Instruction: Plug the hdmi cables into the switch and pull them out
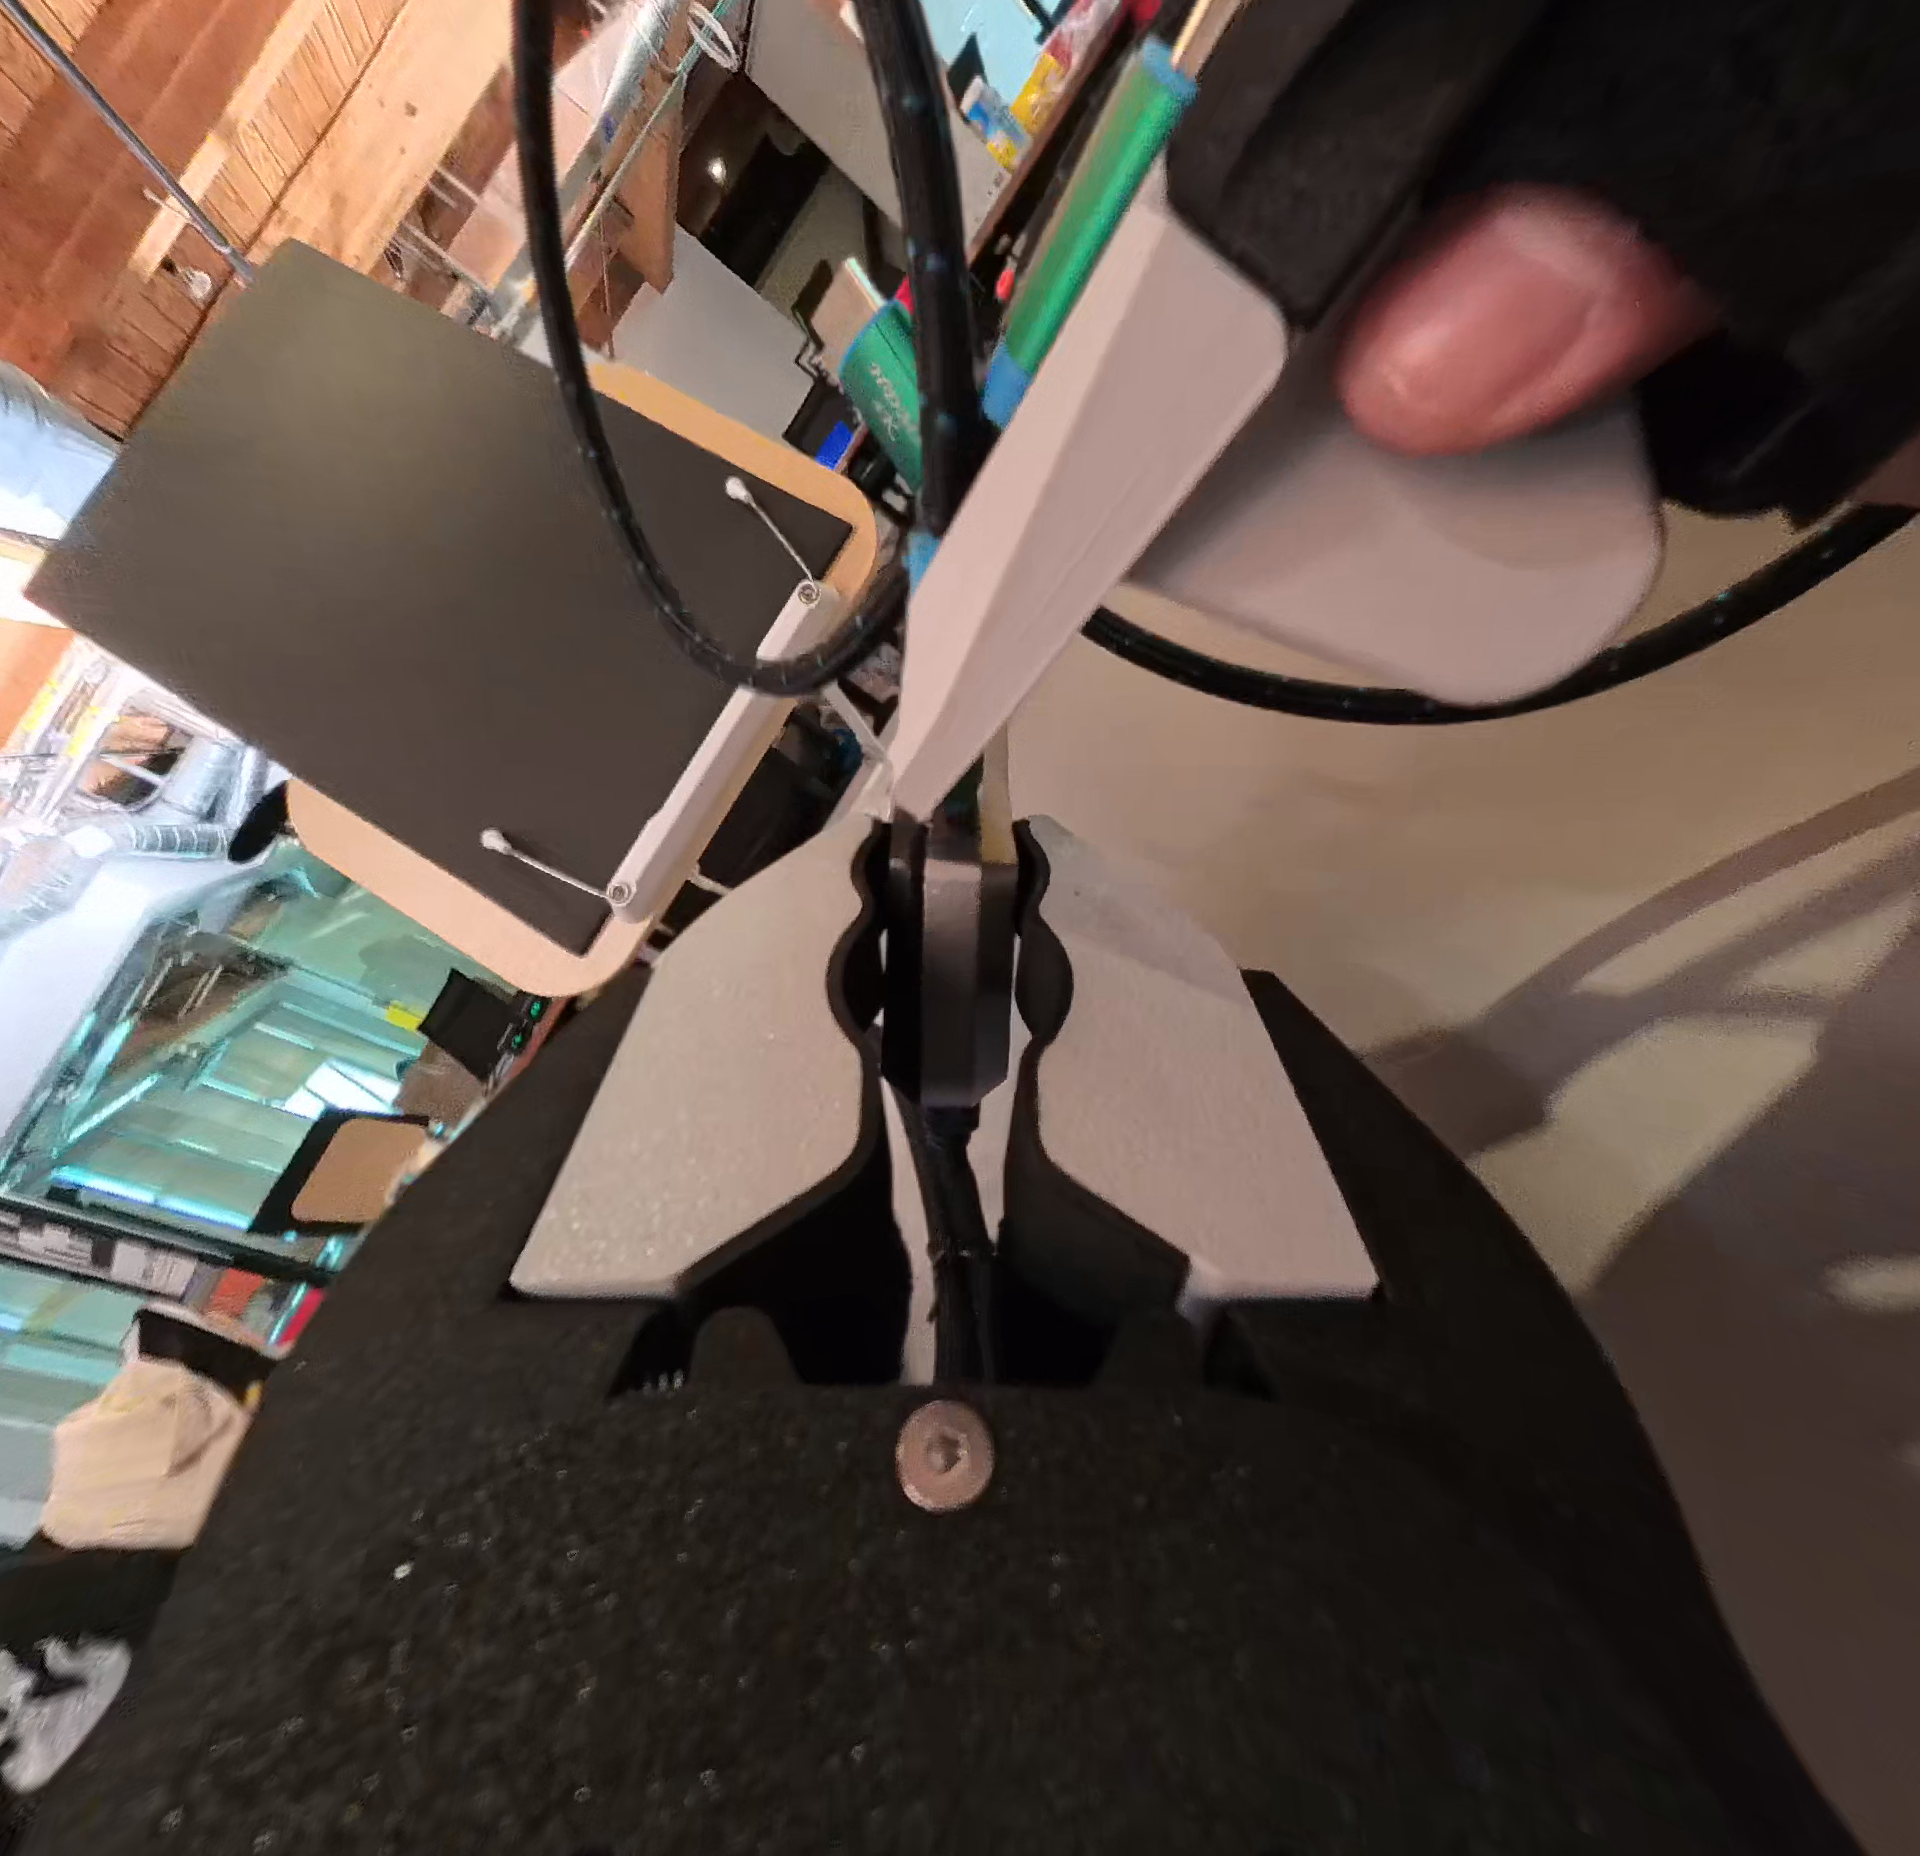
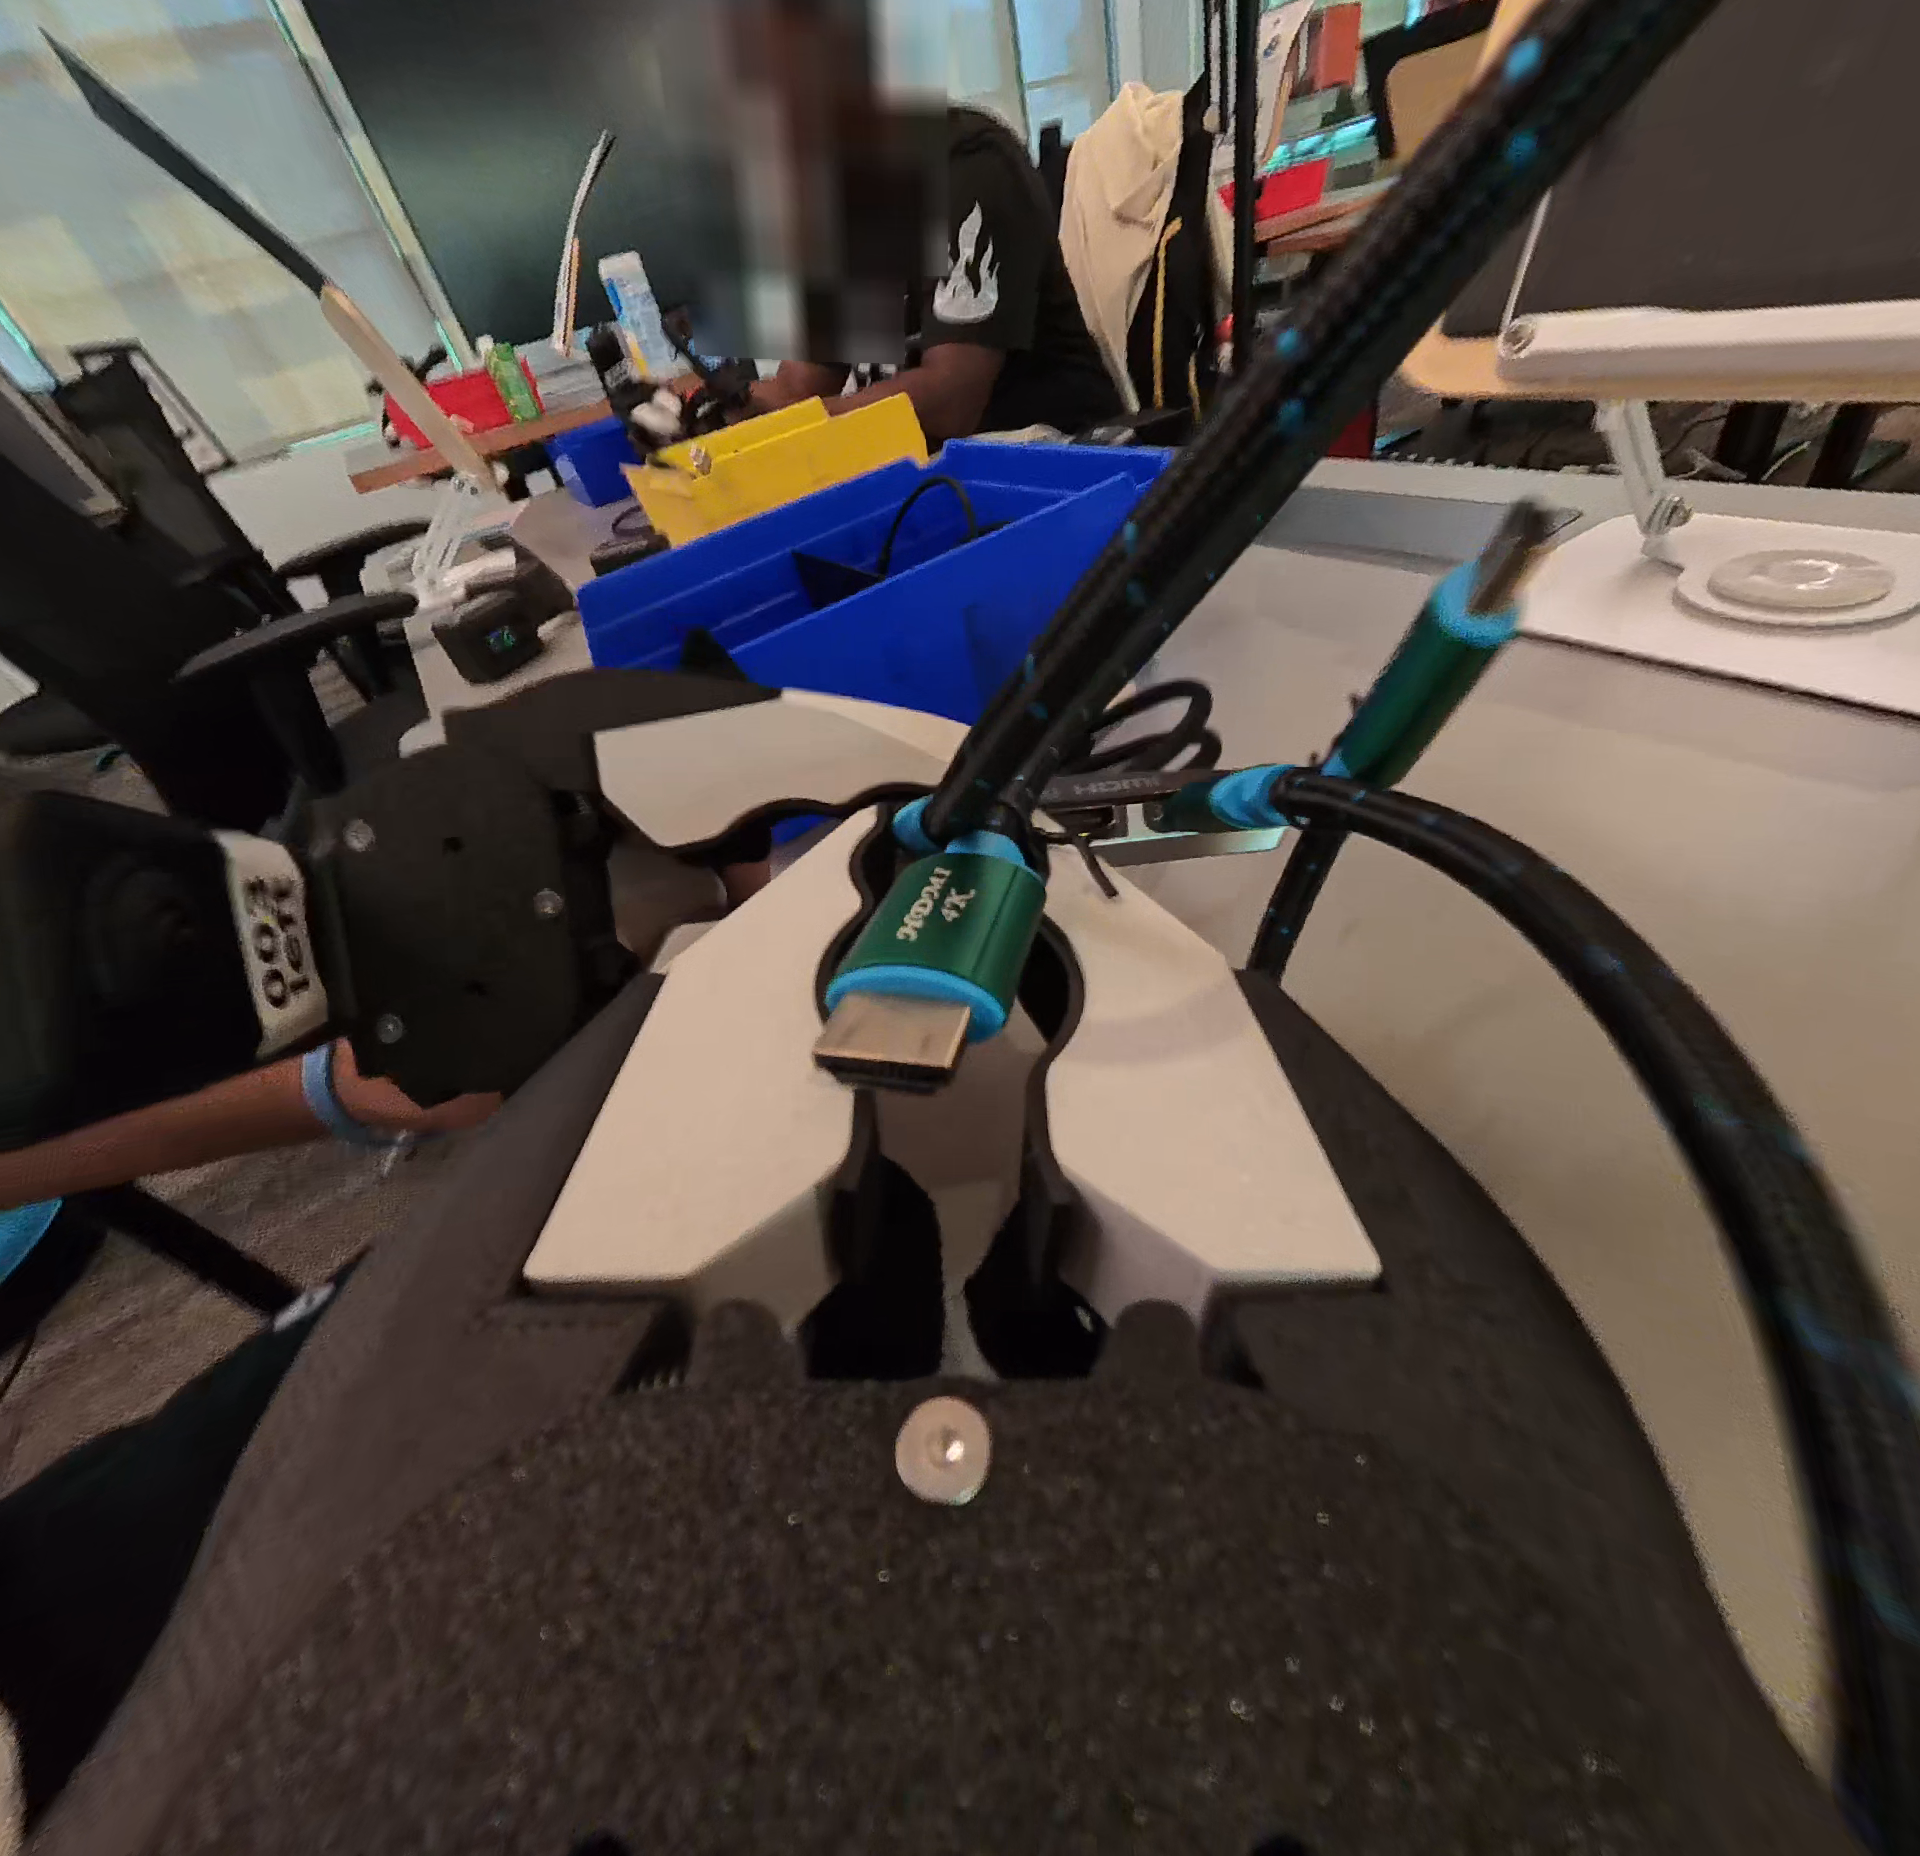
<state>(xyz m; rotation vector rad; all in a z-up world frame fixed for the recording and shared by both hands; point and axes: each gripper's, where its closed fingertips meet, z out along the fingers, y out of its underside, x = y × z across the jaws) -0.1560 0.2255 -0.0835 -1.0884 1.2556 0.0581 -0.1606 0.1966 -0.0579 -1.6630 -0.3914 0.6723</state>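
In the right wrist view my right gripper (image 2: 951, 871) is shut on a green HDMI plug (image 2: 935, 933) with blue collars. Its metal end points back at the camera and its braided cable (image 2: 1247, 404) rises to the upper right. A second green plug (image 2: 1455, 643) hangs free in the air. The thin switch (image 2: 1122, 793) lies behind my fingertips, with a blue-collared plug (image 2: 1236, 798) at its right end. My left gripper (image 1: 956, 850) is shut on a small black block (image 1: 945, 975) with a cable running towards the camera; it seems to be the switch. The right gripper (image 1: 935, 778) meets it tip to tip.
Blue bins (image 2: 883, 601) and a yellow bin (image 2: 769, 466) stand at the table's far side, with a seated person behind them. A white stand holding a black board (image 1: 416, 580) stands close by on the grey table (image 2: 1558, 923). Cable loops (image 2: 1610, 975) hang at my right. My two grippers' fingertips are within a few centimetres of each other.
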